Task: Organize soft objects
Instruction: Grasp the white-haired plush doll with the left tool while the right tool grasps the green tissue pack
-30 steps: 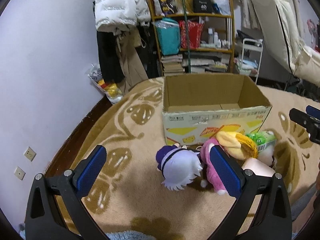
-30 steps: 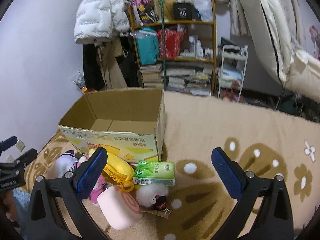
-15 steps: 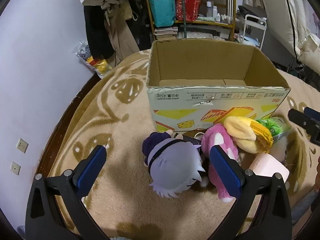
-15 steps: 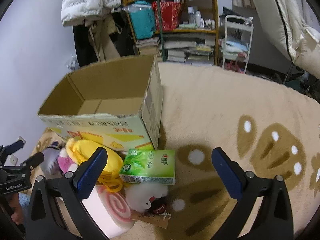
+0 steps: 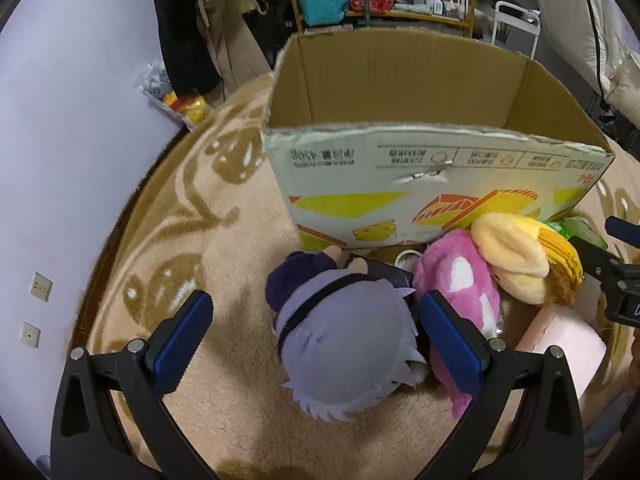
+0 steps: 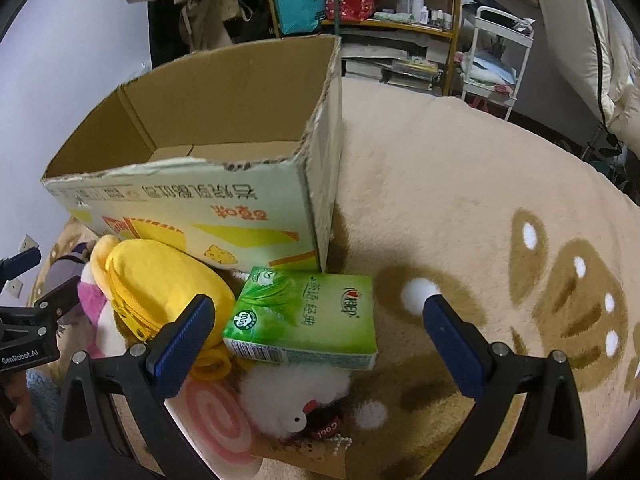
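Hovering low over the carpet (image 5: 224,420), the left gripper (image 5: 318,344) points forward and down at a doll with a grey-lilac head (image 5: 344,344), which fills the lower middle of the left view. Its two blue-padded fingers (image 5: 182,344) stand wide apart, one on either side of the doll, the right-hand pad just beside the head; whether it touches cannot be told. A pink plush toy (image 5: 460,280) lies against the doll's right side, and a yellow plush pouch (image 5: 516,256) rests on it, toward the right edge of the frame. An open cardboard box (image 5: 400,168) stands upright just behind the toys, filling the upper middle.

In the right view, the right gripper (image 6: 318,340) also tilts downward with its fingers spread wide, holding nothing. Between them lies a green tissue pack (image 6: 308,316), resting partly on a white fluffy toy (image 6: 296,392) in the lower middle. A pink swirl cushion (image 6: 216,420) sits at lower left, beside the fluffy toy, under the yellow pouch.
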The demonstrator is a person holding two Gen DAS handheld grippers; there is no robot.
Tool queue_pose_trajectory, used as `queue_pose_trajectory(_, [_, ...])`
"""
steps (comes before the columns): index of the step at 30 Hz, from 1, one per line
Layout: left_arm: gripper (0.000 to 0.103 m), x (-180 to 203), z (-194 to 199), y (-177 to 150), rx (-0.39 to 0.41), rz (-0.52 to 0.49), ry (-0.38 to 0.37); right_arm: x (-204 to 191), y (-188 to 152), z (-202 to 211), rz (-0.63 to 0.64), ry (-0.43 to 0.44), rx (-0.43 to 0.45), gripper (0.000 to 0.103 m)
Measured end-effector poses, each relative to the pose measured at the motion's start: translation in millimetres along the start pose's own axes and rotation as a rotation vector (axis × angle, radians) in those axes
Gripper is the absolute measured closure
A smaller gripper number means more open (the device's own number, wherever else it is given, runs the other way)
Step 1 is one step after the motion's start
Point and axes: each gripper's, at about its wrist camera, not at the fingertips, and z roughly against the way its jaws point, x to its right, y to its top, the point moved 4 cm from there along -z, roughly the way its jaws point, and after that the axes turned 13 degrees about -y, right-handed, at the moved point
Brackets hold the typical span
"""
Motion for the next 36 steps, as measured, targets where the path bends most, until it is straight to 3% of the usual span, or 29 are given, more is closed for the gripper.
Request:
queue_pose_trajectory(11, [0.004,-3,-12,-3,-0.025,0.020,-0.014,-1,5,-12,-0.013,0.012,-0.019,0.000])
queue_pose_trajectory(16, [0.034,-8,-24,-7,-0.074,0.051,-0.054,-3,5,-13,-0.004,0.023,-0.021,0.005])
queue_pose_trajectory(21, [0.038,-17,-28,-8,-0.068,0.116,-0.089,-5,6,-13,0.008,0.046,-0.029,0.021])
queue_pose_trajectory(36, [0.042,-10,-12,-11,-0.047,0.118,-0.075,-9,1,-15,0.010,0.048,-0.050,0.023])
